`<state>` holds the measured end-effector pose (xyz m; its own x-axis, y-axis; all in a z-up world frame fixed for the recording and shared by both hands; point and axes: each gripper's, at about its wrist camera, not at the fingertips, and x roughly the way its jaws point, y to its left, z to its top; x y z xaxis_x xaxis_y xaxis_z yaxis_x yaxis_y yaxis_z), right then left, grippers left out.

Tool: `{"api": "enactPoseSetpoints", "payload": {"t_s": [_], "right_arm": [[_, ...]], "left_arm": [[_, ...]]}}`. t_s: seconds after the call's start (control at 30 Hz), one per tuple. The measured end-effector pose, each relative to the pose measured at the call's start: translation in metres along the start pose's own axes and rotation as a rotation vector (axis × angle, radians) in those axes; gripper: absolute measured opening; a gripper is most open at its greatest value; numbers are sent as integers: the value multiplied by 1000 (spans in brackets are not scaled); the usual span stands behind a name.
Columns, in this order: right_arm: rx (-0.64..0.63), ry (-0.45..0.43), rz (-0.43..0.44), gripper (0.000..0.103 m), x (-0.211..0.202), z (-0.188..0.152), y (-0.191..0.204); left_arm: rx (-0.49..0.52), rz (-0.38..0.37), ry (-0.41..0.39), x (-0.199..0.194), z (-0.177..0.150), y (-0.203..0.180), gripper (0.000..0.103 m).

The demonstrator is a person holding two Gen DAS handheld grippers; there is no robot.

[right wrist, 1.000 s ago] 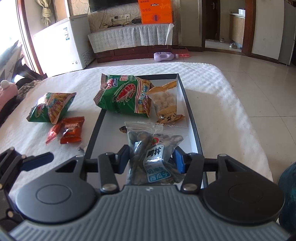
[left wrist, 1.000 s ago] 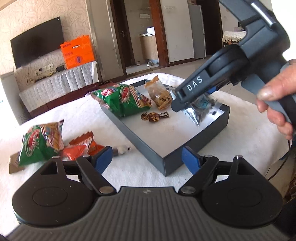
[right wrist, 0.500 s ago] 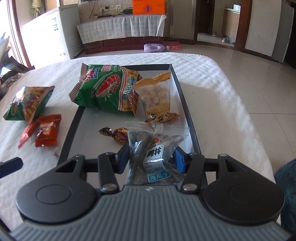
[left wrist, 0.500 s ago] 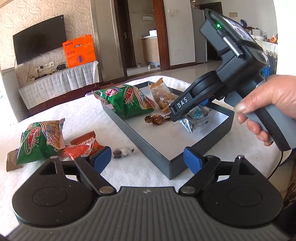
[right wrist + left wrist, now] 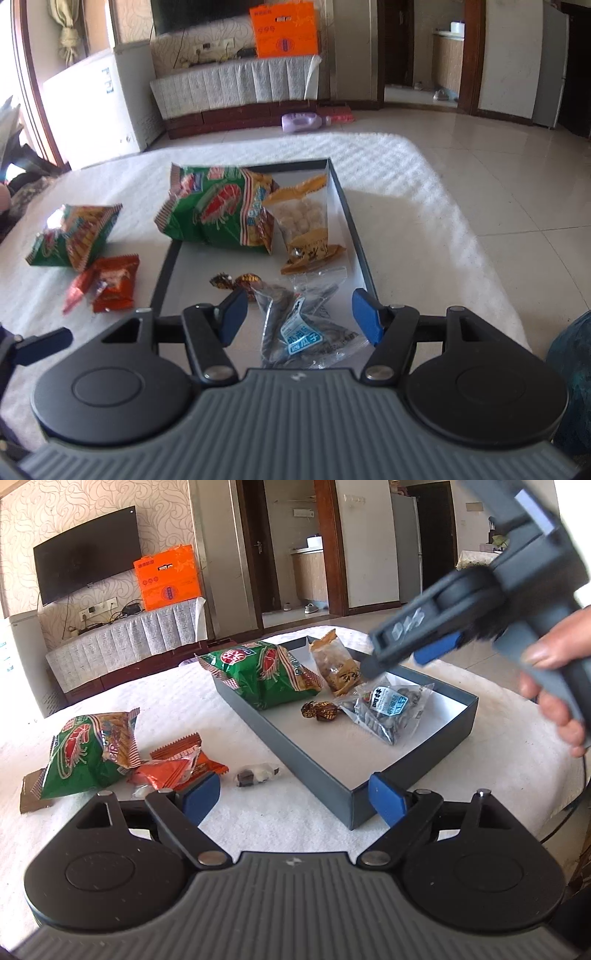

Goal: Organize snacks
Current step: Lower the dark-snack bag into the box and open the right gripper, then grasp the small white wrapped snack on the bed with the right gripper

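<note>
A grey tray [image 5: 325,775] on the white tablecloth holds a green shrimp-cracker bag [image 5: 262,675], an amber nut packet [image 5: 336,664], a brown wrapped candy [image 5: 319,710] and a clear seed packet [image 5: 388,709]. My right gripper [image 5: 299,315] hovers just above the seed packet [image 5: 295,332]. Its jaws are opening and the pads stand clear of the packet's sides. My left gripper [image 5: 295,797] hangs low over the cloth at the tray's near corner, its jaws opening with nothing held. Left of the tray lie a second green bag [image 5: 88,749], orange packets [image 5: 177,764] and a small candy [image 5: 256,771].
A flat brown packet [image 5: 31,790] lies at the far left under the green bag. A person's hand [image 5: 554,686] holds the right gripper over the tray's right side. The table's rounded edge [image 5: 461,229] drops to a tiled floor on the right.
The right gripper's jaws have spread and let go of the seed packet, which now lies flat in the tray. That gripper has lifted a little. The left gripper has stayed put.
</note>
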<state>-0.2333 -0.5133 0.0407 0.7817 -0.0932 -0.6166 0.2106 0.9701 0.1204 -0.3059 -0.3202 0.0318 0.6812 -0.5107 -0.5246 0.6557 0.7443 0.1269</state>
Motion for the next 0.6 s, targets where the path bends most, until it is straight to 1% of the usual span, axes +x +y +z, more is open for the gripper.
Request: {"api": "enactPoseSetpoints", "payload": {"t_s": [0.1, 0.17, 0.23, 0.33, 0.4, 0.5, 0.6], "right_arm": [[-5, -55, 38, 65, -15, 2, 7], [-33, -61, 106, 65, -16, 3, 19], [-78, -41, 167, 65, -11, 4, 34], [-192, -13, 234, 64, -5, 0, 68], [-265, 12, 264, 58, -1, -3, 87], [-382, 63, 286, 49, 13, -9, 114], [-468, 103, 274, 44, 26, -16, 134]], "left_arm": [[2, 4, 2, -3, -3, 4, 91], [4, 10, 7, -5, -6, 7, 91], [2, 23, 16, -6, -9, 12, 91], [-20, 43, 31, -10, -12, 23, 91], [-34, 61, 46, -13, -12, 30, 91], [-80, 78, 61, -20, -11, 41, 91], [-125, 67, 60, -26, -12, 48, 92]]}}
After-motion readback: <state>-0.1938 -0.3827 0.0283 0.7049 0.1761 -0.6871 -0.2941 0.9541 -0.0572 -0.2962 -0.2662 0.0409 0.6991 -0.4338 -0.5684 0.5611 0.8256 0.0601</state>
